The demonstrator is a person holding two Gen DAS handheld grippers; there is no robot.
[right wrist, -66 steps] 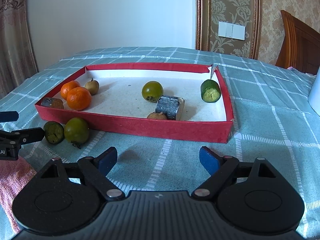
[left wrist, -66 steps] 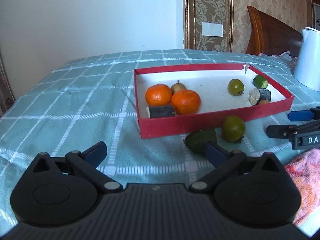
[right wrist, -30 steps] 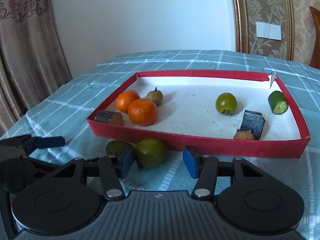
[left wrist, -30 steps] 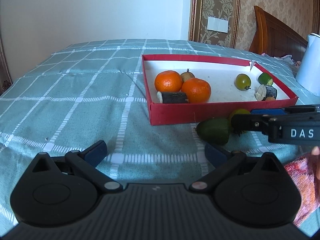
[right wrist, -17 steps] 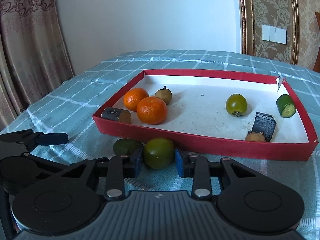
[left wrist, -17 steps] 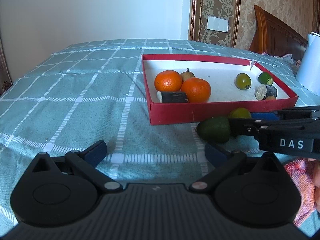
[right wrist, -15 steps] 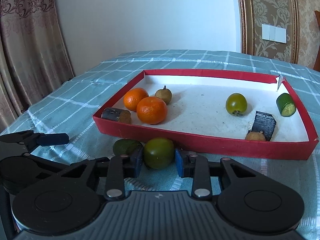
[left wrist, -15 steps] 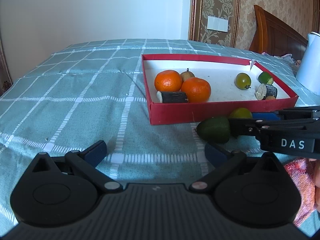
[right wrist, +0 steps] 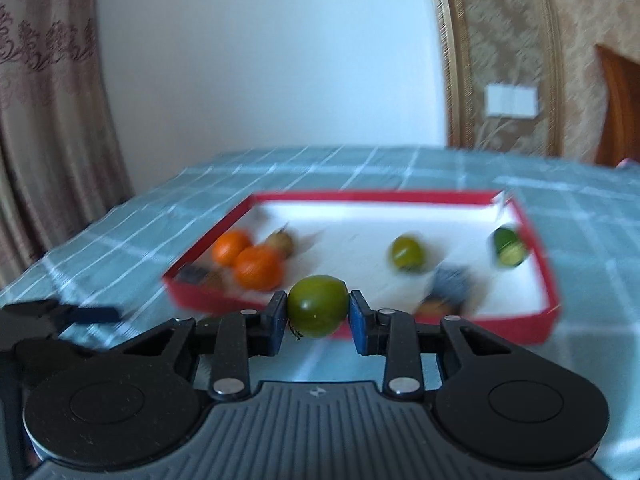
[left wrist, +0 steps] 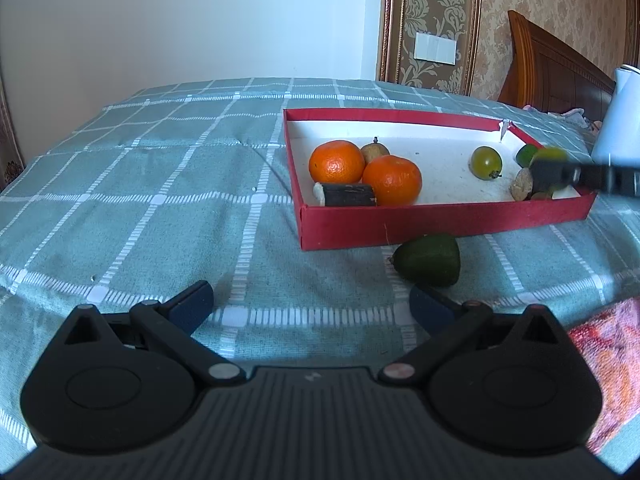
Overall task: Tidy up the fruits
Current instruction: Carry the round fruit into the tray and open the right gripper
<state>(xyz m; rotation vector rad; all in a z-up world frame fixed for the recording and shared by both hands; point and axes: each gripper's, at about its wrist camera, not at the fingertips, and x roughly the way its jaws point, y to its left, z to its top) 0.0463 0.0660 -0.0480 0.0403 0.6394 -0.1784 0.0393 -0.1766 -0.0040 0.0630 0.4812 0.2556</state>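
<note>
R claw (right wrist: 318, 322) pinches a round, smooth green fruit (right wrist: 318, 311) between its blue pads, held in the air just short of the red tray (right wrist: 538, 322); tray's white floor lies straight ahead w/ 2 glossy oranges (left wrist: 366, 170). L claw (left wrist: 310, 306) gapes empty over the checked cloth; a dark matte avocado (left wrist: 428, 259) sits just ahead, nearer it.

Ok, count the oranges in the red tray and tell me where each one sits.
2. One orange sits near the red tray's left wall; the other orange touches it, slightly nearer the front wall. None seems hidden.
</note>
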